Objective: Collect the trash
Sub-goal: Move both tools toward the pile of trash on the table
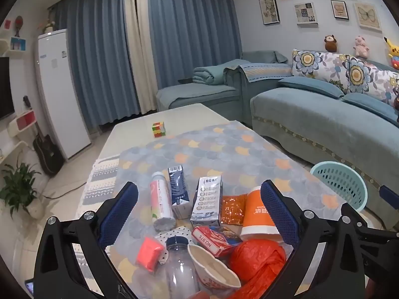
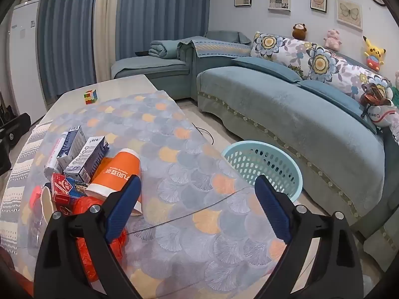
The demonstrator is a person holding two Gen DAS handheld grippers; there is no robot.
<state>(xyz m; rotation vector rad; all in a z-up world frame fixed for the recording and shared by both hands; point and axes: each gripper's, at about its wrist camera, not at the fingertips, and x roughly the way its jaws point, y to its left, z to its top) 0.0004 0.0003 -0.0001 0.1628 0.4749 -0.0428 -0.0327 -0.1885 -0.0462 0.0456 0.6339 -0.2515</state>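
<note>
The left gripper was seen with jaws spread wide, nothing between them, held above a cluster of trash on the table. The right gripper was likewise spread wide and empty, over bare patterned cloth to the right of the cluster. In the pile were noted an orange paper cup lying on its side, two milk cartons, a pink-labelled bottle, a clear plastic bottle, a crumpled red plastic bag, a red card box and a paper bowl. A teal basket was observed on the floor, just beside the table, near the sofa. A colour cube was recorded well apart, at the far end.
</note>
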